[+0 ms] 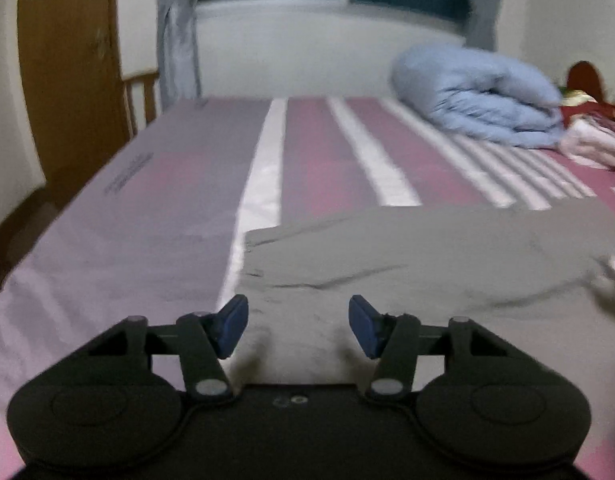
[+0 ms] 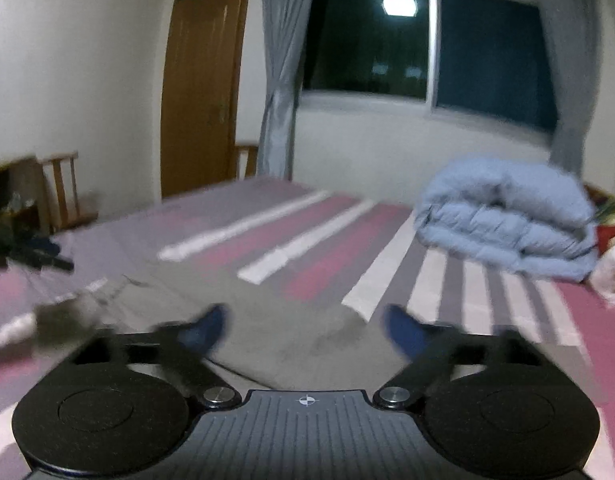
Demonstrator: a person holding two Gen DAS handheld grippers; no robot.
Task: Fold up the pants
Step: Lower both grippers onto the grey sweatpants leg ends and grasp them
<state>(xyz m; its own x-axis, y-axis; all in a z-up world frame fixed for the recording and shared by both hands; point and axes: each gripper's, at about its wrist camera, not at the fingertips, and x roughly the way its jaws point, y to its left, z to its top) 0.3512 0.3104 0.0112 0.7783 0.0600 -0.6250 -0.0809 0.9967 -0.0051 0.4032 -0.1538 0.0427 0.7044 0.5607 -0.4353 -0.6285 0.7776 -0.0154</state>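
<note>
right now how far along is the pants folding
Done: the grey pants lie spread fairly flat on the striped bed sheet; any earlier fold can't be told. In hand: nothing; the left gripper and right gripper hover open over the cloth, pads clear. Left: gripping an edge and folding.

Left gripper (image 1: 298, 326) and right gripper (image 2: 305, 330): jaws apart, empty.

Bed (image 1: 107, 248) lies clear left; rolled duvet (image 1: 479, 100) blocks far right.
</note>
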